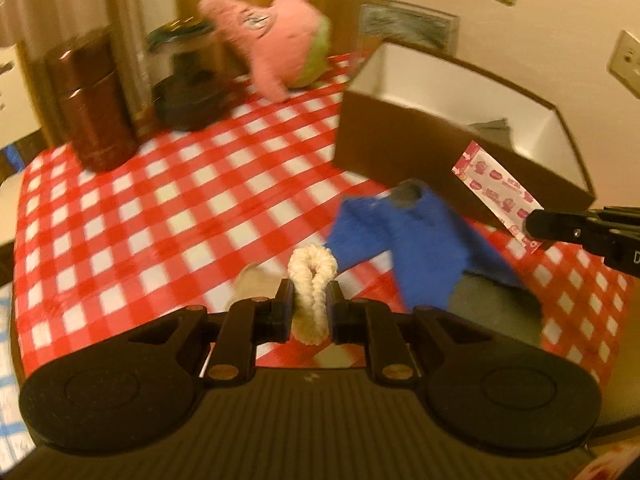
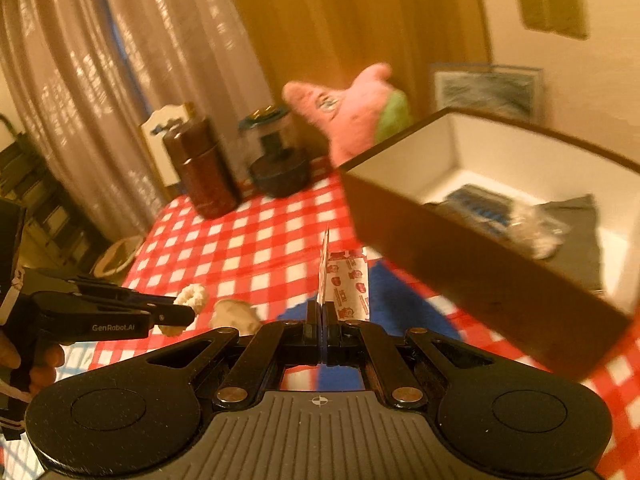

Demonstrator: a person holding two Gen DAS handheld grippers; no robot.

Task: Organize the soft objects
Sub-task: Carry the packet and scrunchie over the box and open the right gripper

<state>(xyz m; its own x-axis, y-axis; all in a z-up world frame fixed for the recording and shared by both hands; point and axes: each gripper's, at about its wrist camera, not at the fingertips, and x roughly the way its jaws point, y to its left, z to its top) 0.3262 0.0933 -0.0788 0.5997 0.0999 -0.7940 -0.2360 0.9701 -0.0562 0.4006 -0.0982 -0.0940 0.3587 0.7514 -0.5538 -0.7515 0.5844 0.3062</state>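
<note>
Inside brown box [image 2: 472,276], grey cloth [image 2: 576,220], plastic-wrapped item [image 2: 536,228]

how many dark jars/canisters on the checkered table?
2. The brown canister stands at the table's far left edge; the dark lidded jar stands just right of it, beside the pink plush. The brown box may hide others.

The left wrist camera sat just behind the left gripper [image 1: 311,304], looking steeply down and forward over the checked surface [image 1: 160,208], close above it. The right wrist camera sat behind the right gripper [image 2: 323,314], tilted less steeply, taking in more of the curtain [image 2: 100,100]. Both views shared the brown box [image 1: 400,140], the pink plush [image 2: 352,120], the dark canister [image 1: 96,108], and each caught the other gripper at its edge.
</note>
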